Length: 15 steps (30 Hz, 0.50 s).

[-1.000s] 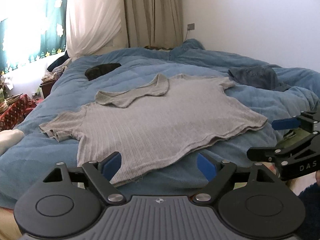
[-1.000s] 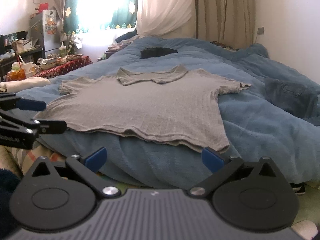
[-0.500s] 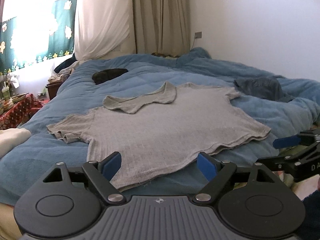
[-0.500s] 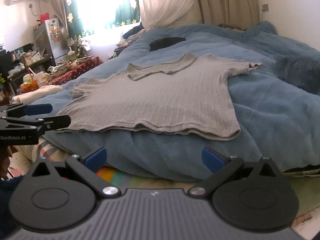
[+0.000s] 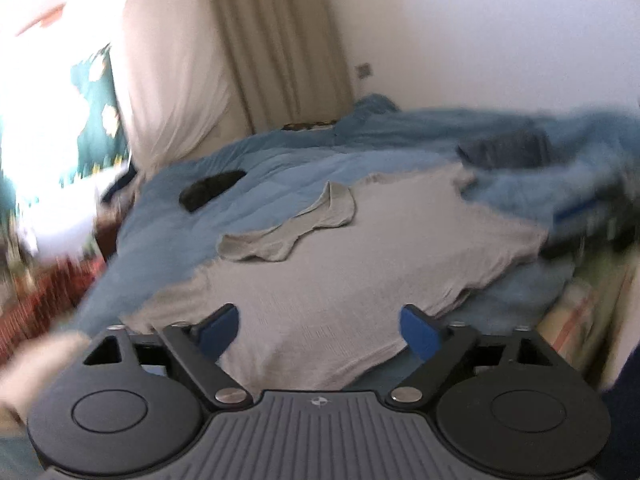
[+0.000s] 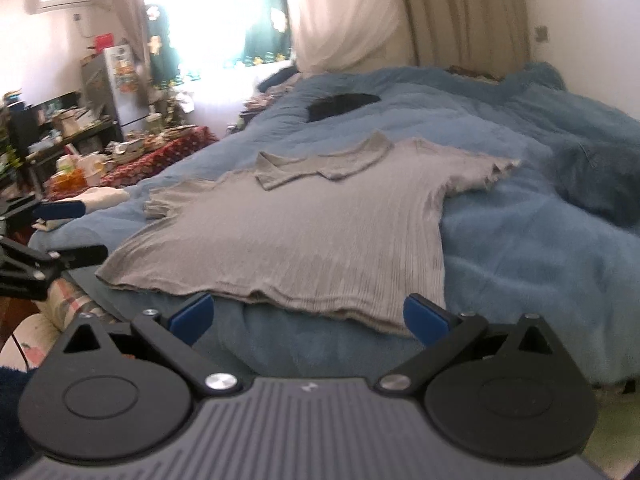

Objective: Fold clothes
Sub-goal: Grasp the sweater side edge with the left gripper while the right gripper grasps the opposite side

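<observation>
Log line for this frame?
phase: approach | shirt: flat on bed, unfolded | left gripper: open, empty | right gripper: open, empty

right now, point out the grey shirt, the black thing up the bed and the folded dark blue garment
grey shirt (image 6: 304, 236): right wrist view, middle of its ribbed body
black thing (image 6: 344, 105): right wrist view, centre of the dark patch on the blue duvet; too blurred to identify
dark blue garment (image 5: 504, 149): left wrist view, its top surface

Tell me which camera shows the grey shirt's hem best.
The right wrist view: the grey shirt lies sharp there, its hem unbroken. In the left wrist view it is motion-blurred, and the open tongs hide part of the hem.
</observation>
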Motion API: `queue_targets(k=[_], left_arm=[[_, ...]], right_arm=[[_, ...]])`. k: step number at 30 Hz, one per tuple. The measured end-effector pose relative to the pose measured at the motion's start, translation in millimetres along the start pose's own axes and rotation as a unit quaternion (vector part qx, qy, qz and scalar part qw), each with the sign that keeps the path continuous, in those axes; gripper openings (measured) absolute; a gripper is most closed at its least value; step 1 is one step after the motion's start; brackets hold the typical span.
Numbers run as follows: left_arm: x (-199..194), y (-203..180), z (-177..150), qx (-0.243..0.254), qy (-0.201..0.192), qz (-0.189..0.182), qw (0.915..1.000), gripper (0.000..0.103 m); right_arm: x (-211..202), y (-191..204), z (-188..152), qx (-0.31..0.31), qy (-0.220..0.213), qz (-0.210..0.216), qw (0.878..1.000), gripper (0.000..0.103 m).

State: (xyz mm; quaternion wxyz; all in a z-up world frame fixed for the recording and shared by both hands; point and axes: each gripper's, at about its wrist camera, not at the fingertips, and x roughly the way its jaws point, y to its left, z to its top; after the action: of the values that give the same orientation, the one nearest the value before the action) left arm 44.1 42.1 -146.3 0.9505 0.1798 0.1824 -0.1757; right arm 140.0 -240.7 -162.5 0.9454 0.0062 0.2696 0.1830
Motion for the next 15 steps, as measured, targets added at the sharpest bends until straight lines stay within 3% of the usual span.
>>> queue_targets(k=[1,4,5,8,9,15], left_arm=[[1.3,-0.6,-1.3,0.020,0.004,0.002,0.9998,0.068],[8.9,5.1,-4.7,0.033,0.020,-0.019,0.9991,0.063],[11.6,6.2,-6.2,0.039,0.025,-0.026,0.9986,0.061],[19.9,8.7,-10.6,0.062,0.041,-0.047,0.9961,0.043],[22.9,7.2,-11.5,0.079,0.048,-0.051,0.9944,0.036],[32.5,-2.0,-20.3,0.162,0.059,-0.072,0.9824,0.037]], right_arm=[[0.3,0.3,2.2,-0.017,0.000,0.002,1.000,0.102],[2.1,3.3,7.7,-0.073,0.004,0.003,0.997,0.090],[2.7,4.3,9.6,-0.092,0.005,0.003,0.996,0.083],[6.6,7.8,12.9,-0.152,0.016,0.002,0.988,0.047],[10.3,10.1,9.9,-0.181,0.025,-0.001,0.983,0.042],[31.7,23.0,-11.9,-0.343,0.072,-0.017,0.937,0.041]])
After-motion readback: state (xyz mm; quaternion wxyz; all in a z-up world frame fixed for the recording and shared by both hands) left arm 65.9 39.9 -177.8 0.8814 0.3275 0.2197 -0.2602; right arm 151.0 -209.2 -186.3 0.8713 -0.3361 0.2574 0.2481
